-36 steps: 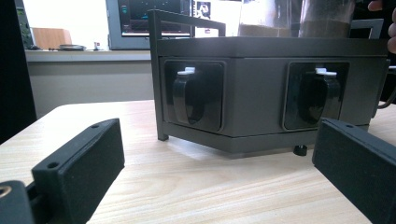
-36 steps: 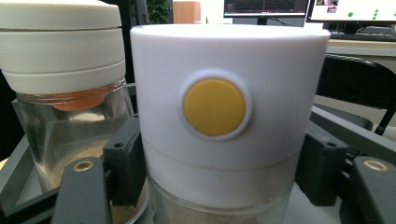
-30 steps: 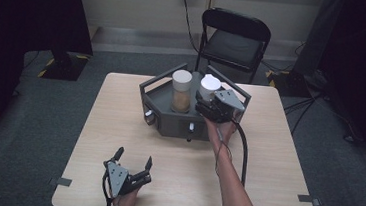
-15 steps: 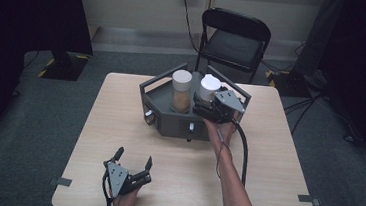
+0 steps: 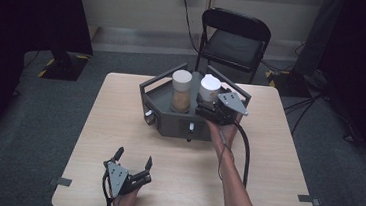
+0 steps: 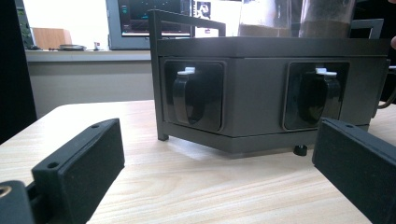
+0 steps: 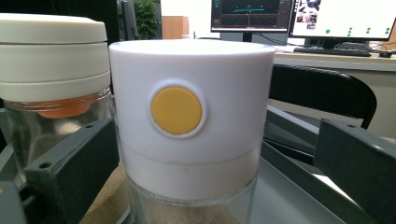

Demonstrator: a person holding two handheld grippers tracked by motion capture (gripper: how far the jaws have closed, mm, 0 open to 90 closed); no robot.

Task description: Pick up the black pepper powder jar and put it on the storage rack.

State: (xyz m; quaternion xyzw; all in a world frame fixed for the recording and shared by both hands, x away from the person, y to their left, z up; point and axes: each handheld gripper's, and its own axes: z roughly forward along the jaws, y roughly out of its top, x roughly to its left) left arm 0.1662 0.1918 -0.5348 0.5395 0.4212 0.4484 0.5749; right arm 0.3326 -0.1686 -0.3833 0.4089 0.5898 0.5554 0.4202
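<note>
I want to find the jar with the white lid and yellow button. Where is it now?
In the high view, the jar stands in the dark tray at the table's far side, right of the brown-filled jar, between the open right tongs.

The near half of the table [image 5: 184,183] lies open. At the far middle, the dark tray [image 5: 169,124] blocks passage, its raised frame and two jars [image 5: 181,90] close together leaving little room between.

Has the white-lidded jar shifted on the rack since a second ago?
No. The white-lidded jar stands in the same spot beside the tan-lidded jar on the rack; the right tool has just opened around it.
</note>
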